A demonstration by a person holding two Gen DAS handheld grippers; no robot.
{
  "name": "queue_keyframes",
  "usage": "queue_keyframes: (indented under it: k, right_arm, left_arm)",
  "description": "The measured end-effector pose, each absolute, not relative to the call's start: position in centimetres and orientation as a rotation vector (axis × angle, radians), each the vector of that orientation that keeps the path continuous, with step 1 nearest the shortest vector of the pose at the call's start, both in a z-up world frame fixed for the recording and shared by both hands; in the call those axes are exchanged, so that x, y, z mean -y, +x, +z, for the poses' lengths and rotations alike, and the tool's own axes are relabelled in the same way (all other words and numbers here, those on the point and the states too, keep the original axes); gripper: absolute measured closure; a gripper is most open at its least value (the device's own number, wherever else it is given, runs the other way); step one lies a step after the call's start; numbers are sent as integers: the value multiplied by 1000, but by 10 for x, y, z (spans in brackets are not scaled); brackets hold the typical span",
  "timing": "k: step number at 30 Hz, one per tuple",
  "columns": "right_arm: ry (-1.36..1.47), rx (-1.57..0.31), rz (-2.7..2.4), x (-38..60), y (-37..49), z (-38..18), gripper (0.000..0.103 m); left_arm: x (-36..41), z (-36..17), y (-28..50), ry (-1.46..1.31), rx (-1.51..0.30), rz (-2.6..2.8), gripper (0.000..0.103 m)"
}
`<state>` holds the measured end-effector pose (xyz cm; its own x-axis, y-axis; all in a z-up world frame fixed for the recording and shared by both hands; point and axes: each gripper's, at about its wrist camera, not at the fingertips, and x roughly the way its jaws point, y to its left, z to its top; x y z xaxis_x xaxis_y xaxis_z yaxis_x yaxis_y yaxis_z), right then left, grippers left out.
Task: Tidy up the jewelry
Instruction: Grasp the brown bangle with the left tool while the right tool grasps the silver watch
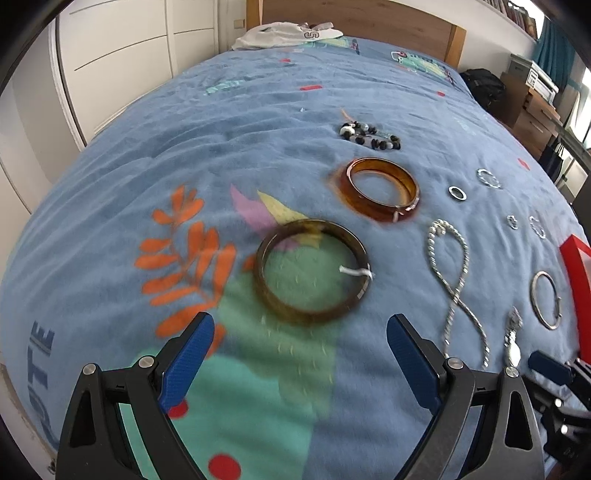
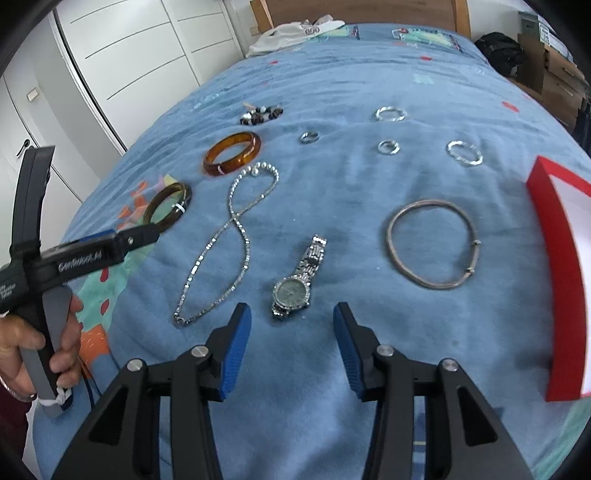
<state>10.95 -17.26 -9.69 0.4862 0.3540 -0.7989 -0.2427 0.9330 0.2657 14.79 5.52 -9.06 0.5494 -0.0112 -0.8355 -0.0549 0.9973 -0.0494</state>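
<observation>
Jewelry lies spread on a blue bedspread. In the left wrist view my left gripper [image 1: 299, 325] stands open just short of a dark brown bangle [image 1: 314, 271], with an amber bangle [image 1: 382, 194] and a beaded bracelet [image 1: 369, 134] beyond. A silver necklace [image 1: 456, 280] lies to its right. In the right wrist view my right gripper [image 2: 291, 319] is open with nothing between its blue pads, just behind a silver watch [image 2: 297, 282]. A thin silver bangle [image 2: 434, 243] lies right of the watch. Several silver rings [image 2: 389, 147] lie farther back. The silver necklace [image 2: 221, 243] lies left of the watch.
A red box [image 2: 554, 236] with a white inside sits at the right edge of the bed. White clothing [image 2: 295, 31] lies by the wooden headboard. White wardrobe doors [image 2: 122, 55] stand to the left. A person's hand [image 2: 37, 347] holds the left gripper's handle.
</observation>
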Motion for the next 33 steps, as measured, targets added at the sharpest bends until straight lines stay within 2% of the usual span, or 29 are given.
queue_keyframes:
  k: [8,10,11,12,13,23,33]
  right_arm:
    - [92,-1013,374,161,130,-105,59]
    - [77,-1019,376,158,134,-108,69]
    - [76,-1024,374,158,135,-109,78]
    - [80,-1029,378,158,135,-111,80]
    - [83,-1030,382,159,136,-112,80]
    - [108,-1015,430,168,131,-105,81]
    - [130,-938,427,195,105,-64,81]
  left_arm:
    - [-59,-104,181,-79,-1009,33,10]
    - [-61,-108,185,-89,-1015,26,18]
    - [-62,-109,187,-99,-1018,22,20]
    - [-63,-109,188,-105,-1015,17,23]
    - [-64,-110,188,-107,-1012,11,26]
    - [-62,-98,175,-112,-968,-8,27]
    - [-29,-57,142,-88,-931,-69,27]
